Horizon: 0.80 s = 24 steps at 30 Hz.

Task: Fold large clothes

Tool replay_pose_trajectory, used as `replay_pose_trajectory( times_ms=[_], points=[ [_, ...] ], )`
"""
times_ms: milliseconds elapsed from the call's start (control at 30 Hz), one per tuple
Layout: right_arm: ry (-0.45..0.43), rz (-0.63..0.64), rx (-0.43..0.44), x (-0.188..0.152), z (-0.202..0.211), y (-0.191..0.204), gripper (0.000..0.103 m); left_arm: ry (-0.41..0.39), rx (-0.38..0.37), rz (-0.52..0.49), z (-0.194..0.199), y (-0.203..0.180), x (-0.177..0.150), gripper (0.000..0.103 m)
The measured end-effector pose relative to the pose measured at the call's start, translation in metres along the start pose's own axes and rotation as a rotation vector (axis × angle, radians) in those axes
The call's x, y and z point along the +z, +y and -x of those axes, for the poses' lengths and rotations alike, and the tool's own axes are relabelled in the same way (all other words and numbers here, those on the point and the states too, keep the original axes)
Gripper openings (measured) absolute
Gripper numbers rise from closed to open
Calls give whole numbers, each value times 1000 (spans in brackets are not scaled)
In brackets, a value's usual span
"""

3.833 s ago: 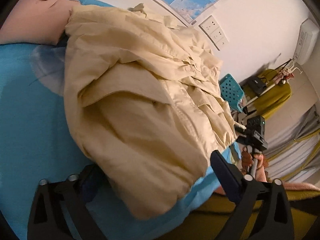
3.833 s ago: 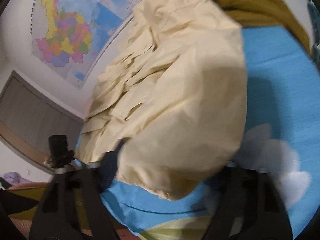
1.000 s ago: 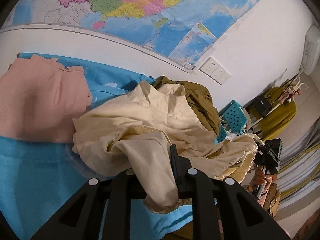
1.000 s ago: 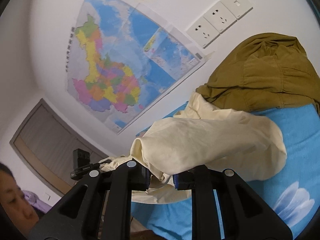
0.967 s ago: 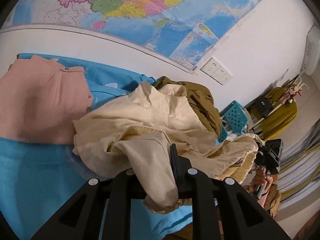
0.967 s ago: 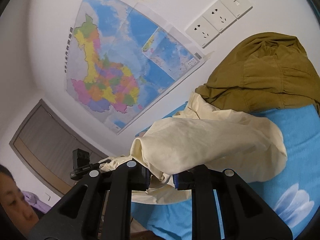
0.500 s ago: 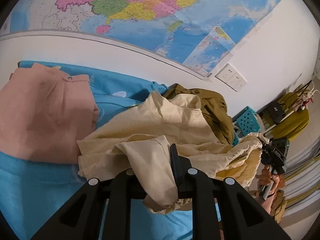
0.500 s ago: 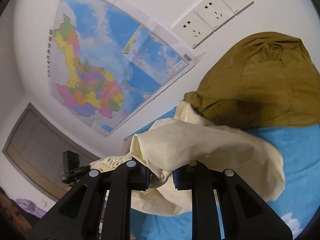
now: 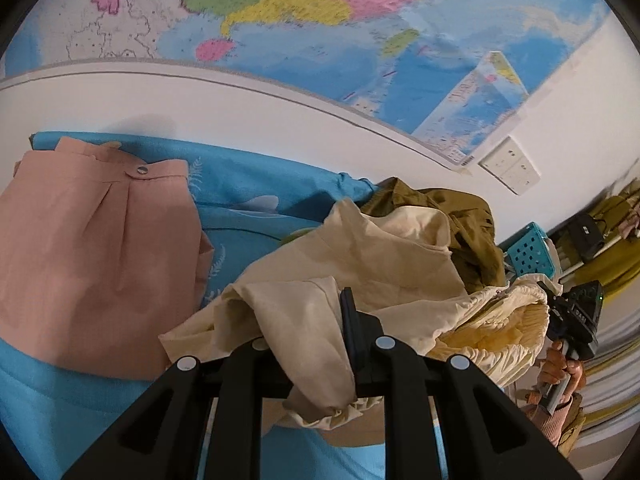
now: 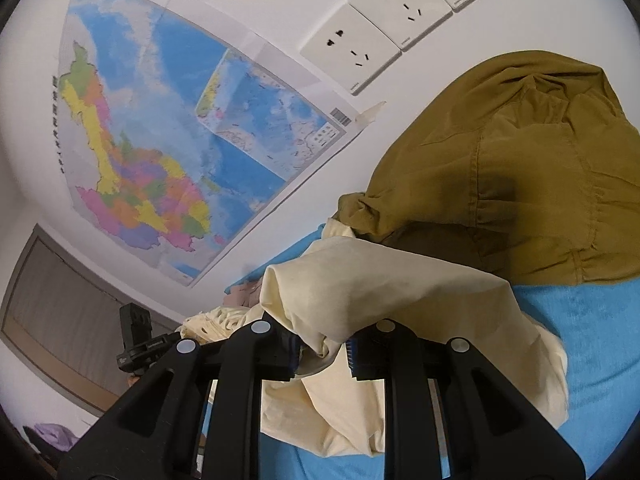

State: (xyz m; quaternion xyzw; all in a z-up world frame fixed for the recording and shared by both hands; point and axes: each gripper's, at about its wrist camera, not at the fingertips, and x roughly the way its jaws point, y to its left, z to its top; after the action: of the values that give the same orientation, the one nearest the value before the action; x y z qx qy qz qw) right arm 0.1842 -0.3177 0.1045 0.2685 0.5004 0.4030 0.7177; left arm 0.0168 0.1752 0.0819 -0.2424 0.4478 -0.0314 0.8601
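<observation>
Between both tools' jaws bunches crumpled cream fabric [image 9: 372, 264].

Cream, olive, pink on blue

Cream garment [image 9: 372, 264], olive-brown garment [image 10: 520, 184], plain pink garment [image 9: 96, 256]; bright blue sheet [image 9: 256, 184] with pale leaf print; multicoloured map [image 10: 160, 152] upper left.

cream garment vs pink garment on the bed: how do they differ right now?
The cream garment is bunched and lifted, pinched by the left gripper and right gripper; the pink garment lies flat, ungripped. Cream shows a gathered edge; pink shows a waistband with a button. Cream rests against the olive garment; pink lies apart from it. Both are over the blue sheet.
</observation>
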Motion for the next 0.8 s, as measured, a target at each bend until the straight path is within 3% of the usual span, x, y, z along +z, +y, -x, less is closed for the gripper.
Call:
replay_pose_trajectory(
  times_ms=[800],
  points=[
    [51,-82,-72,42,-63,-35,22,81,71,64,-78,27,49,16]
  ],
)
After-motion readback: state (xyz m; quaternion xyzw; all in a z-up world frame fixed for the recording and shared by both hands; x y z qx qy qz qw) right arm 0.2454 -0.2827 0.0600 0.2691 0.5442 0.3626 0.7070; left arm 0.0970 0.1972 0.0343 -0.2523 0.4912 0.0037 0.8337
